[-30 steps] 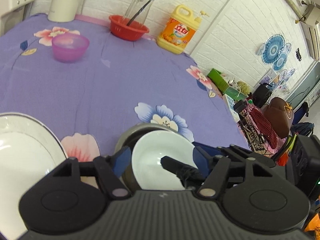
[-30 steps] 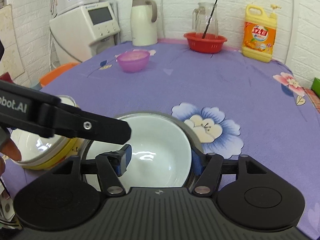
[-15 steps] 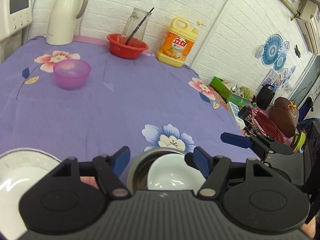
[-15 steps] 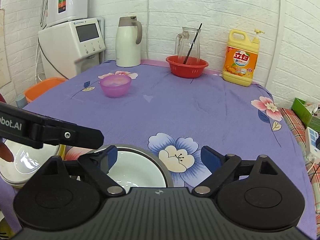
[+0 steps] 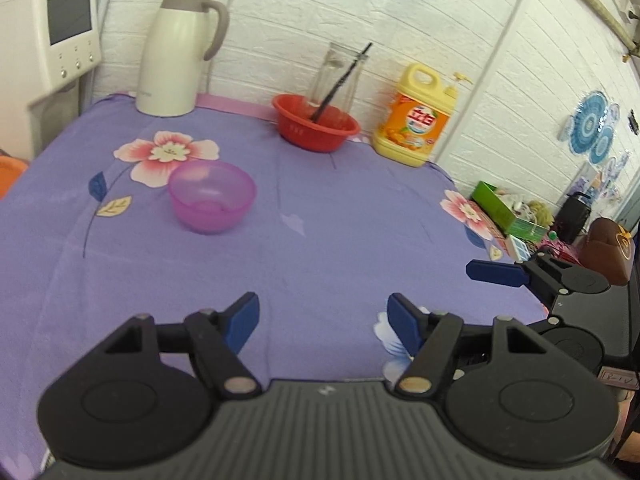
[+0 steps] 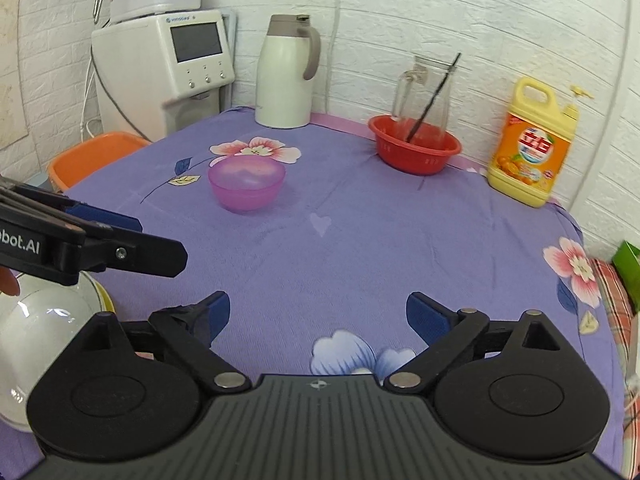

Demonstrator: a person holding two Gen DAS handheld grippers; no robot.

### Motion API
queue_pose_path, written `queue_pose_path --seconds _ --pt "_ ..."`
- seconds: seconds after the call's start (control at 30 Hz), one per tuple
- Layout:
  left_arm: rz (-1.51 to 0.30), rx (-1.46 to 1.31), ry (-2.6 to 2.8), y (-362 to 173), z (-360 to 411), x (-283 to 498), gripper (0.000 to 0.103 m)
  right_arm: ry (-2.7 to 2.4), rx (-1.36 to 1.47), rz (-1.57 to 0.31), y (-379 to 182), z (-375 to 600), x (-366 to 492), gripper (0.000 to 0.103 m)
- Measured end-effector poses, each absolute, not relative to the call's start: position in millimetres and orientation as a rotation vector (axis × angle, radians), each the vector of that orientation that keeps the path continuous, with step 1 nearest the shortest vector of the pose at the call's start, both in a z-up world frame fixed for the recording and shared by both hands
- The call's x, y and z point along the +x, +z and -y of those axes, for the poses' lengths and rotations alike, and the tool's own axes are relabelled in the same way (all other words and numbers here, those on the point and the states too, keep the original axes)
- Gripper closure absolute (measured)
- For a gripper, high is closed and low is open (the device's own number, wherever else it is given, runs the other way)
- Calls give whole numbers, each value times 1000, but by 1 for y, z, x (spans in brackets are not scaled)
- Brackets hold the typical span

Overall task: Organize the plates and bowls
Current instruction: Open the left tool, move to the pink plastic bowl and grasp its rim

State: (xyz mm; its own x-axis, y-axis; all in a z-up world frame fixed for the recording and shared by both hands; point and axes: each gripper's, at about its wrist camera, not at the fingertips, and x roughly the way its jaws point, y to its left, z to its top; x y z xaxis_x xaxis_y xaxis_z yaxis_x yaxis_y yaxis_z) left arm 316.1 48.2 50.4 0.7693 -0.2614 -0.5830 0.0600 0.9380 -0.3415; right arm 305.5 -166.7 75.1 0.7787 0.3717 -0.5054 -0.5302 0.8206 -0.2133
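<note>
Item: purple bowl [image 5: 212, 196]. Translucent plastic, upright, mouth up, apparently empty. It stood alone on the purple floral tablecloth [image 5: 320, 240], just beside a printed pink flower, well short of the back wall. Being round, it offered no long axis; any approach would meet the rim alike.

Bearing from the jaws: ahead and to the left of both grippers. In the left wrist view it lay forward and left of the left gripper [image 5: 322, 318]; in the right wrist view the same bowl [image 6: 246, 182] lay forward and further left of the right gripper [image 6: 318, 316]. By judgement the left gripper was the nearer, since it appeared in the right wrist view reaching in from the left, on the bowl's side.

Jaw state: left gripper's fingers spread wide, nothing between them. Right gripper's fingers likewise wide apart and holding nothing. Both hovered over bare cloth.

Other task ware: a white bowl [image 6: 36, 340] at the near left edge in the right wrist view, seated in something yellow-rimmed; how much was stacked there could not be told.

Surroundings, not task items: red basin [image 5: 316, 126] holding a glass pitcher [image 5: 340, 70] with a dark stirrer; yellow detergent jug [image 5: 418, 118] to its right; cream thermos jug [image 5: 176, 52] at the back left; white dispenser [image 6: 168, 64] beyond the table's corner.

Judgement: the purple bowl was the likely remaining piece to collect, calling for a forward reach bearing left.
</note>
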Motion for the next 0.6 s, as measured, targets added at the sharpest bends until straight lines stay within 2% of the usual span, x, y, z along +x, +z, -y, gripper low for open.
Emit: queue_pose_path --seconds 0.27,0.6 --pt "-704 -341 -123 36 -83 347 33 532 -448 -490 74 124 337 0" --pt "-716 -378 -55 26 -130 386 32 574 -347 -568 77 95 397 0"
